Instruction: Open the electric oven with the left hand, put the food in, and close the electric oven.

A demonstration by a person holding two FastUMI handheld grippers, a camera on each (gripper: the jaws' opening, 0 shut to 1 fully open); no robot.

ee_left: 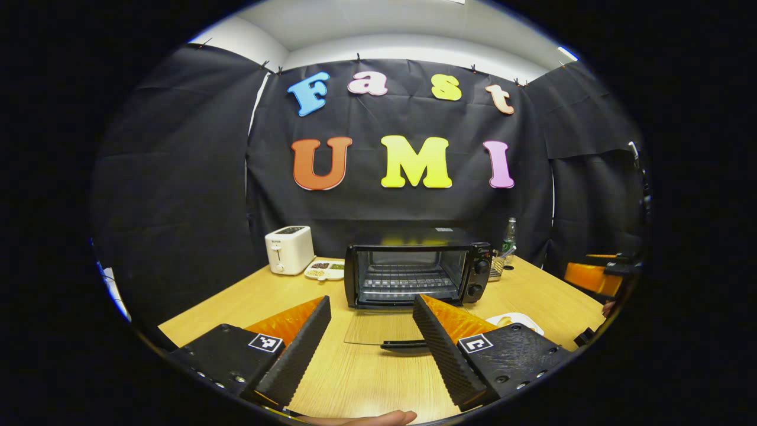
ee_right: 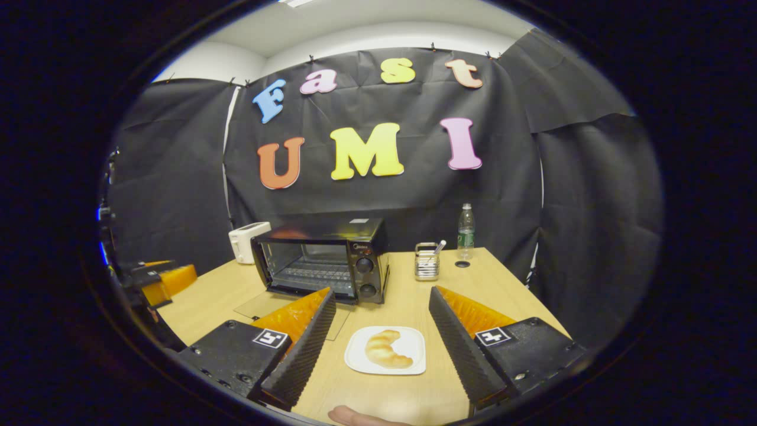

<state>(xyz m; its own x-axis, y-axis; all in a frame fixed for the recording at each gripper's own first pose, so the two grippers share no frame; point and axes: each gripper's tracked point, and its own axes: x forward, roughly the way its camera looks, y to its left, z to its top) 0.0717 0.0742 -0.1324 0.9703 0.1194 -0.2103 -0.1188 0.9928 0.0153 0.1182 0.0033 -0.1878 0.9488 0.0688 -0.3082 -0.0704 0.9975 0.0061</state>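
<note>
The black electric oven [ee_left: 417, 266] stands at the middle of the wooden table, its glass door [ee_left: 378, 328] folded down flat and its wire rack bare. My left gripper [ee_left: 372, 299] hovers open just in front of the door's handle [ee_left: 405, 344], touching nothing. In the right gripper view the oven [ee_right: 322, 257] is to the left. A croissant [ee_right: 384, 349] lies on a white plate [ee_right: 355, 362] in front of the oven's knobs. My right gripper [ee_right: 382, 291] is open above the plate, fingers on either side of it, holding nothing.
A white toaster [ee_left: 288, 248] and a small dish of condiments [ee_left: 325, 269] sit left of the oven. A bottle [ee_right: 466, 232], a wire holder [ee_right: 426, 260] and a bottle cap [ee_right: 462, 264] stand at the back right. The table edge [ee_right: 520, 290] runs close to the right.
</note>
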